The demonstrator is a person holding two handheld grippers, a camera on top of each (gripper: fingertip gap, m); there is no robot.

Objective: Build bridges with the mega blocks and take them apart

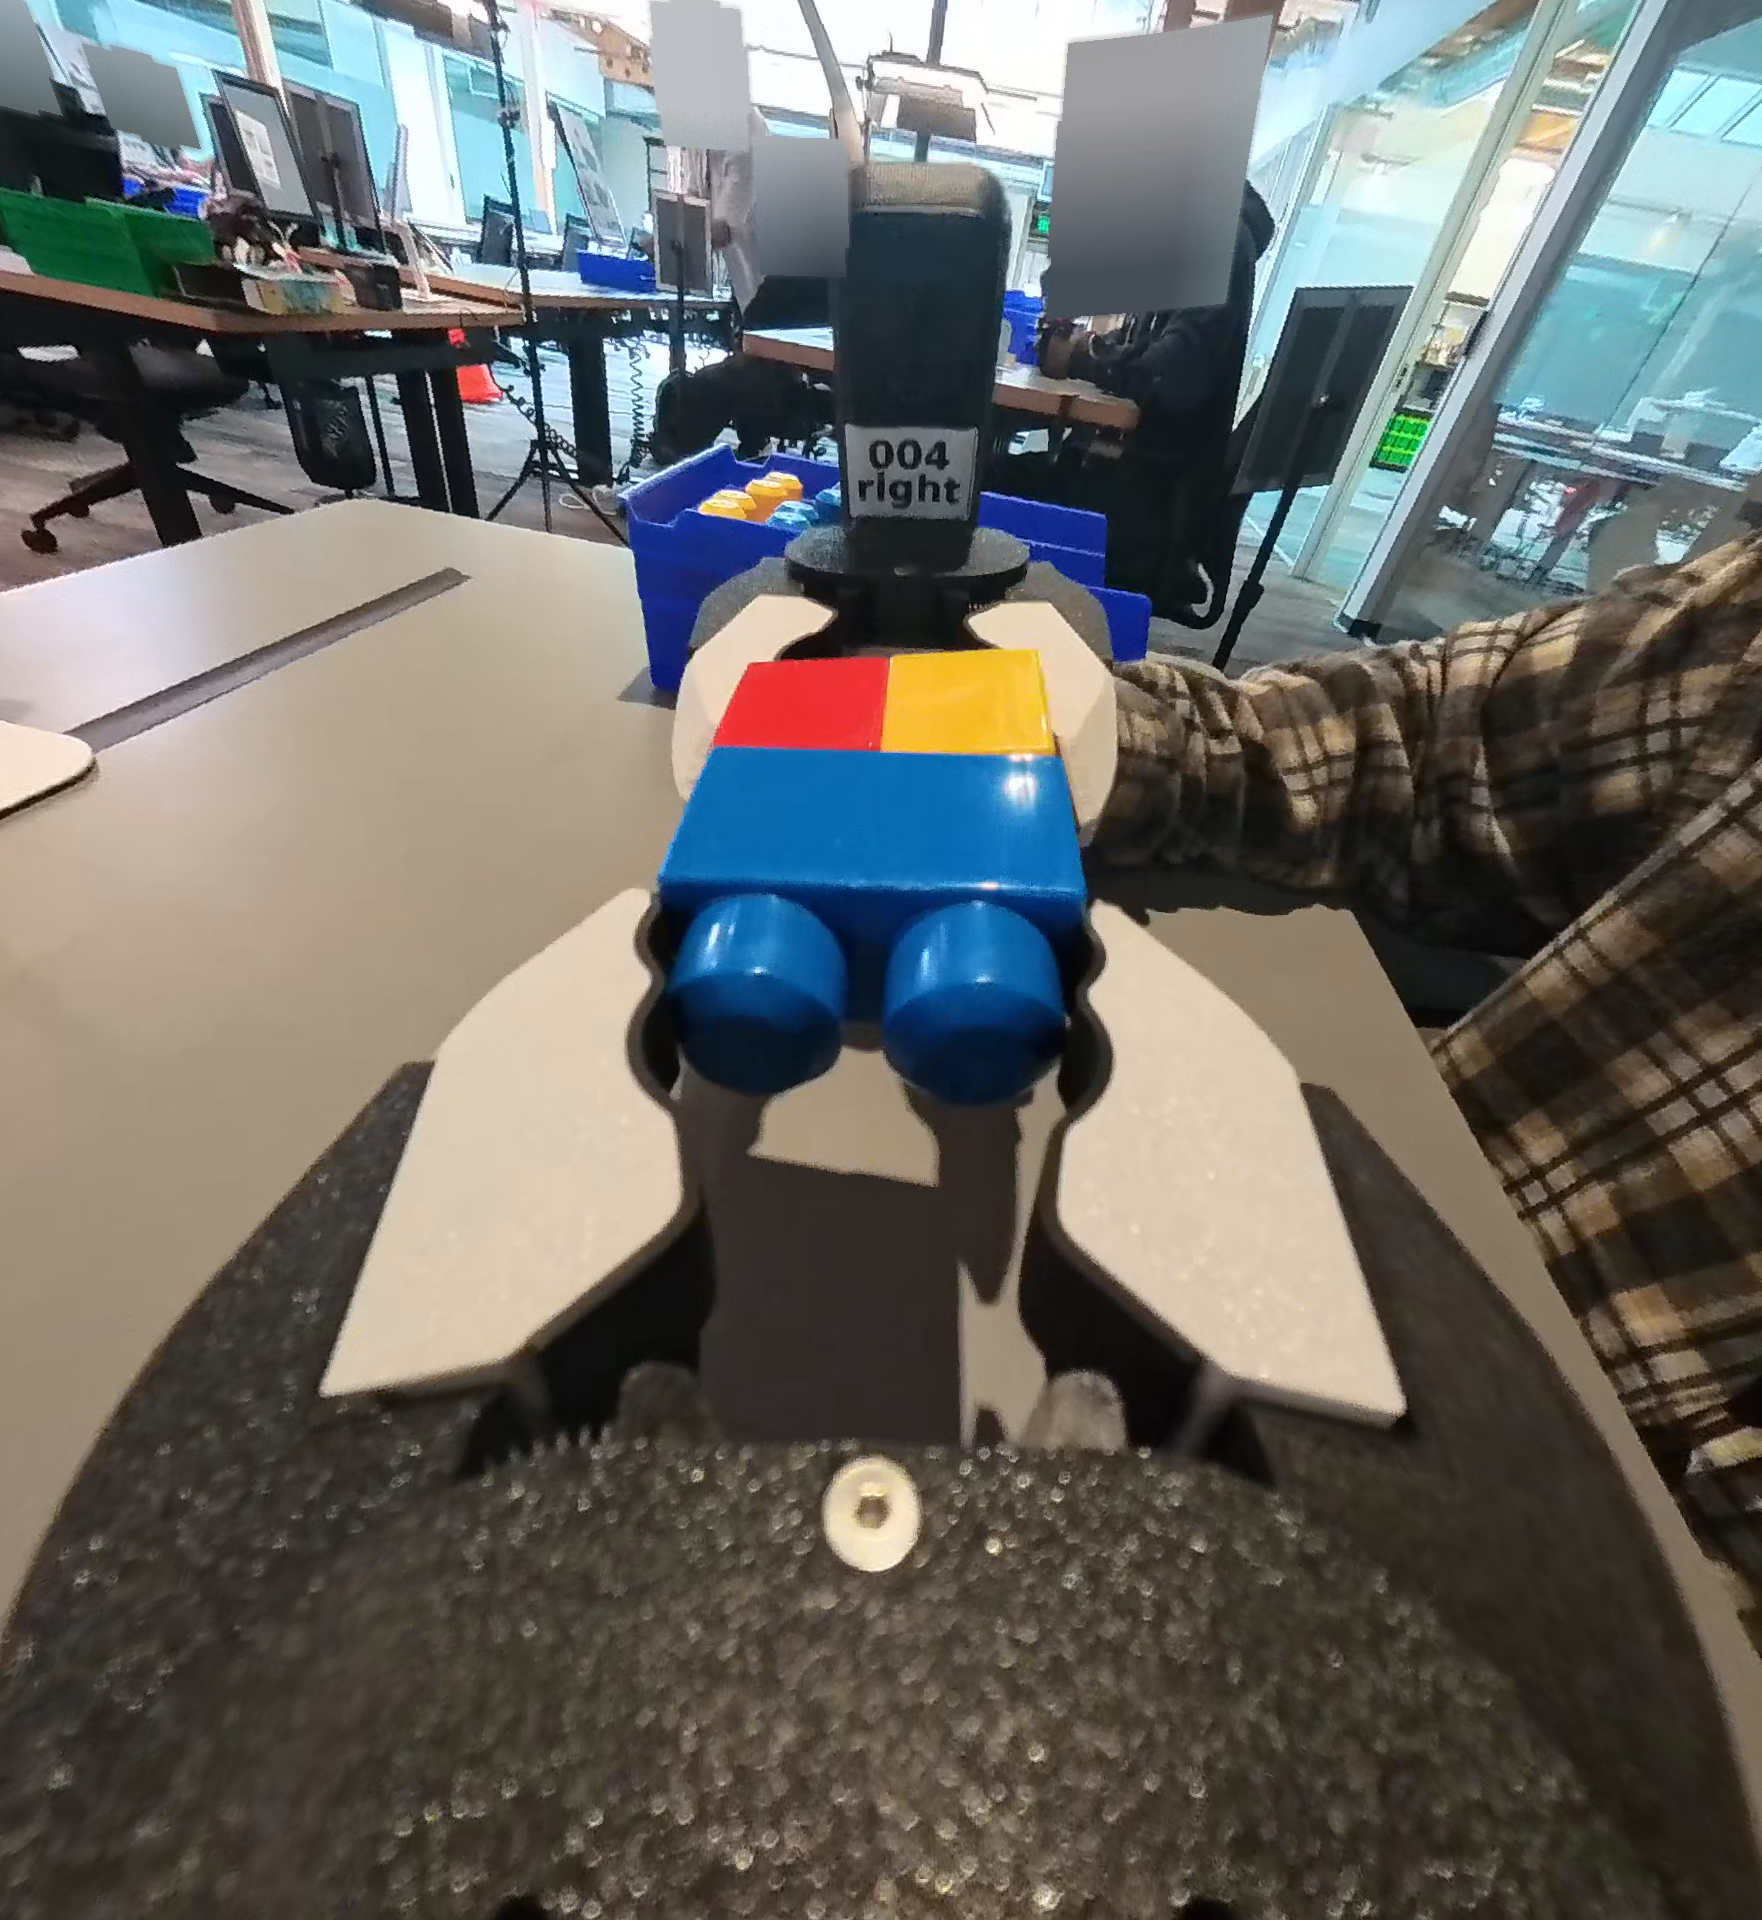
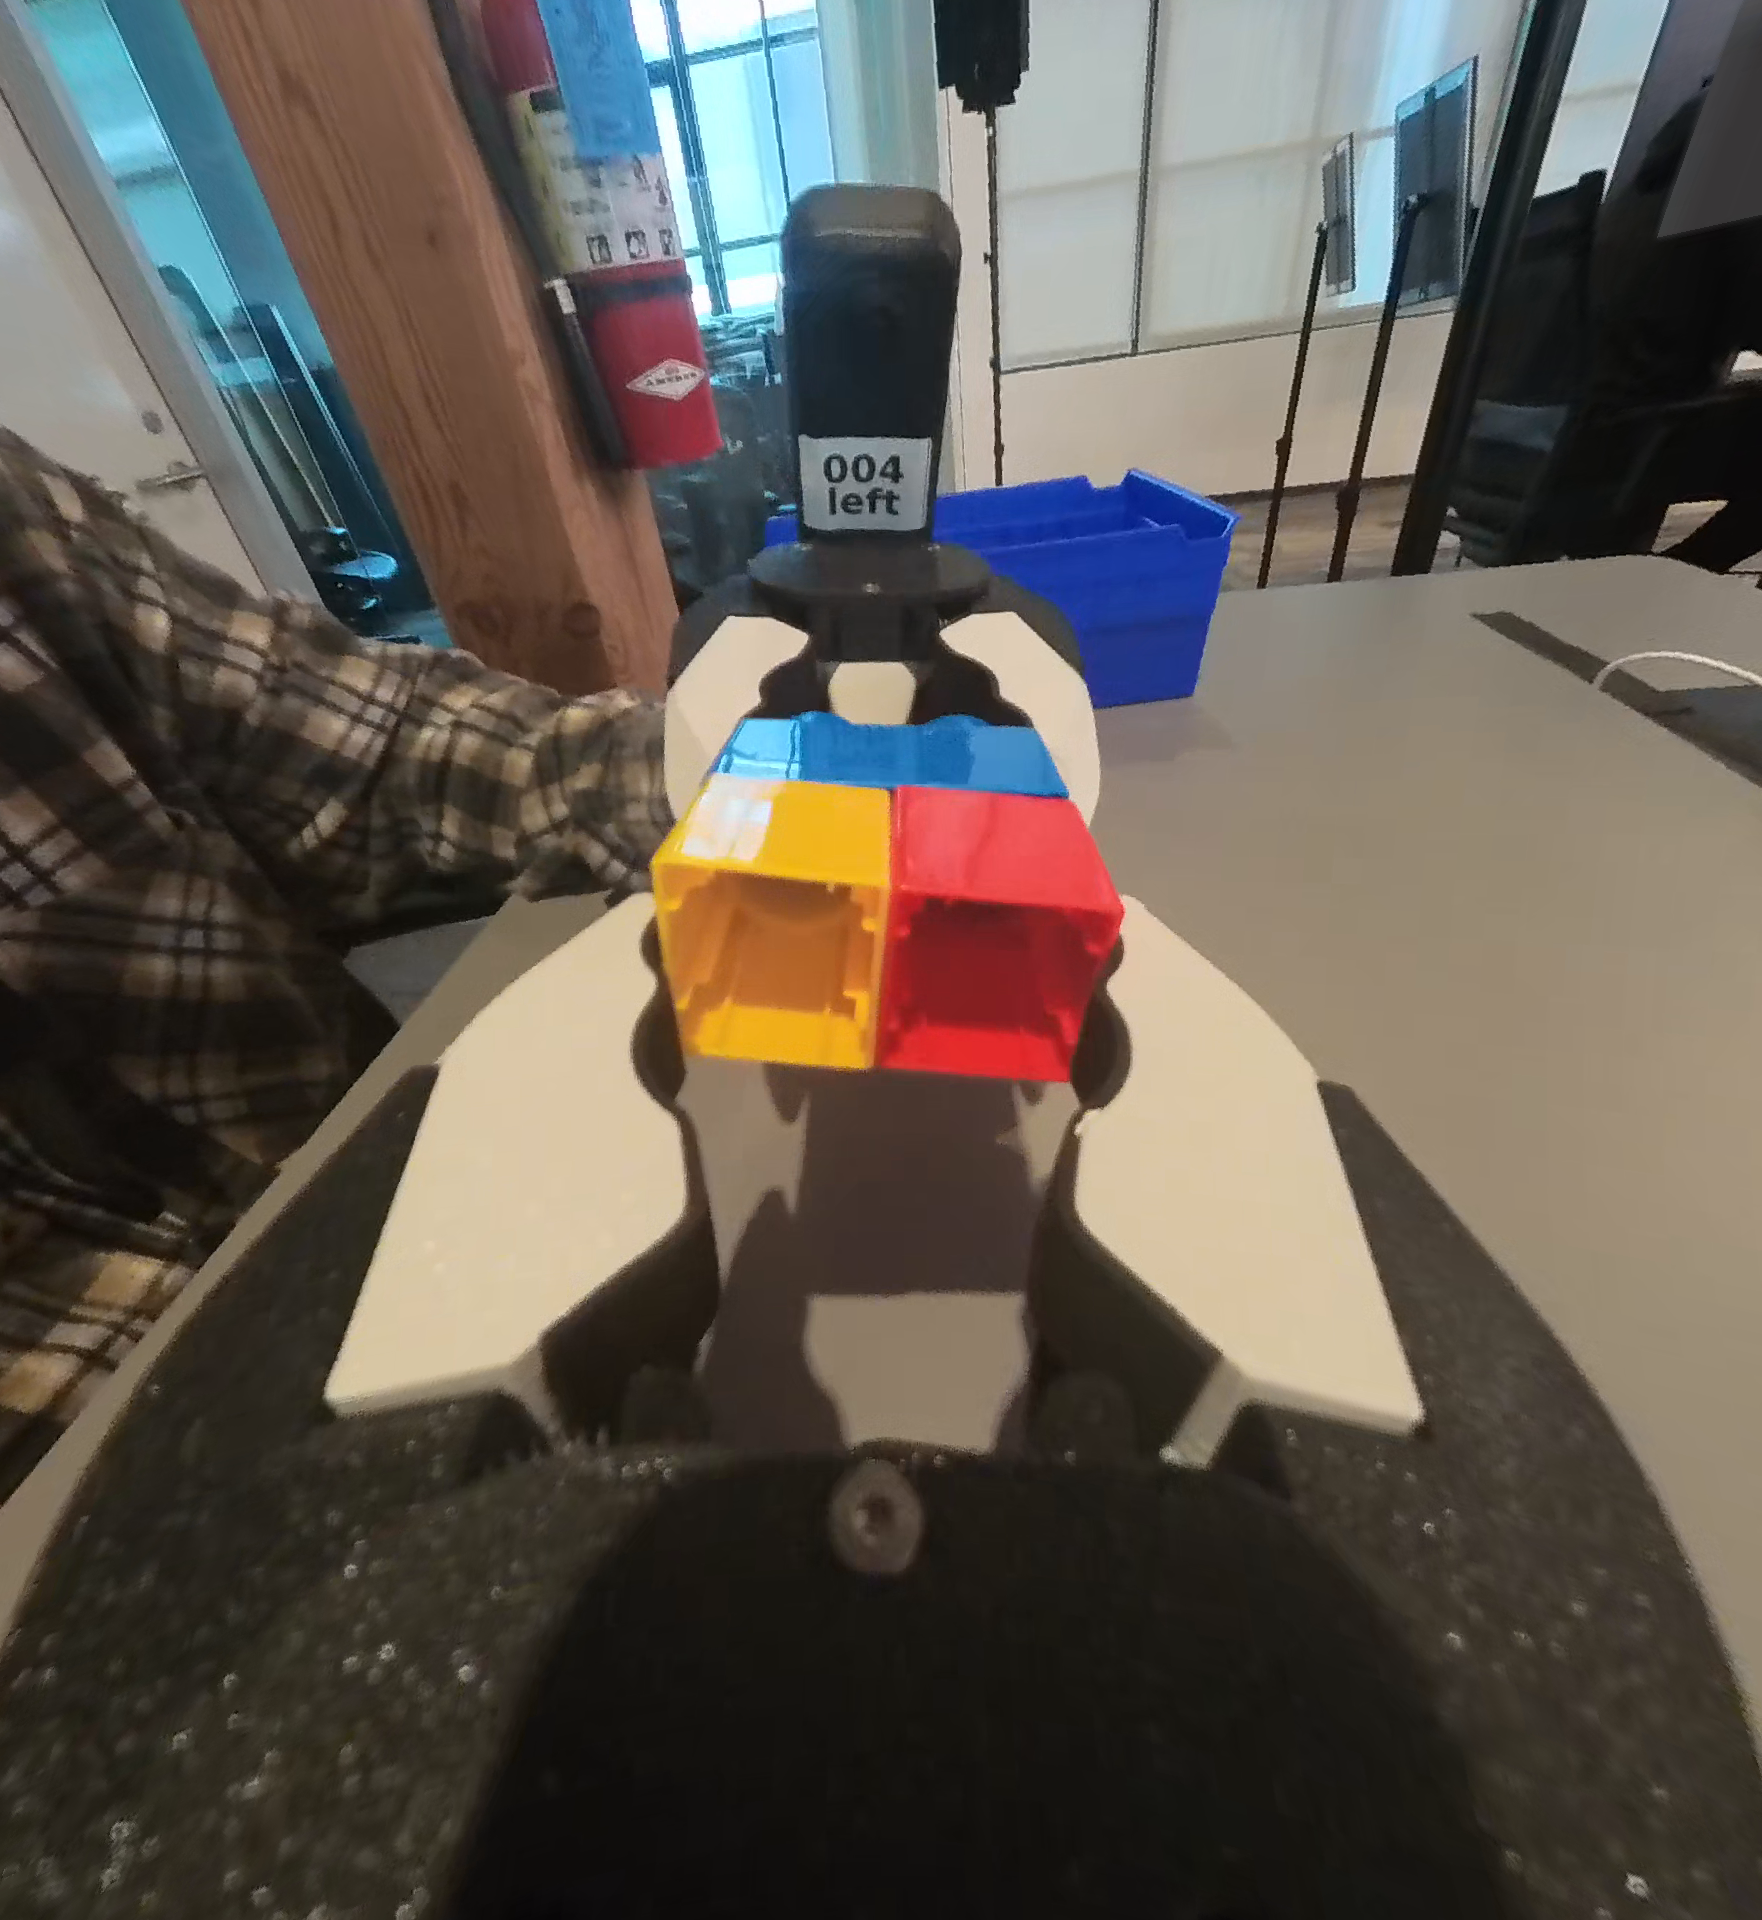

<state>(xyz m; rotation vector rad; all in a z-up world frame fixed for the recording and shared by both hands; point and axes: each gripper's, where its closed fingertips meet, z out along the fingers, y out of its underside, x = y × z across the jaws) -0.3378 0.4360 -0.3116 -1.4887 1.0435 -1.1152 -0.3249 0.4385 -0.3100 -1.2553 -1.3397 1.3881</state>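
we see a small three-piece build held in the air above the grey worktop (image 1: 337, 831), gripped from both ends. its blue block (image 1: 872, 821) is a two-stud piece whose studs point toward the left wrist camera. a red block (image 1: 804, 701) and a yellow block (image 1: 965, 698) sit side by side, pressed against the blue block's far side. from the right wrist view, the hollow undersides of the yellow and red pieces face the lens, with the blue block behind them.

the left gripper (image 1: 869, 966) has its jaws closed narrowly on the blue block's sides, near the studs. the right gripper (image 2: 887, 987) has its jaws clamped on the outer faces of the yellow and red pair. the two grippers face each other, nose to nose, along the build.

a plaid sleeve (image 1: 1479, 779) reaches in behind each gripper.

a blue bin (image 1: 711, 561) stands on the worktop's far edge, holding more yellow and blue blocks. another blue bin (image 2: 1095, 592) shows in the right wrist view. a red fire extinguisher (image 2: 648, 353) hangs on a wooden post.
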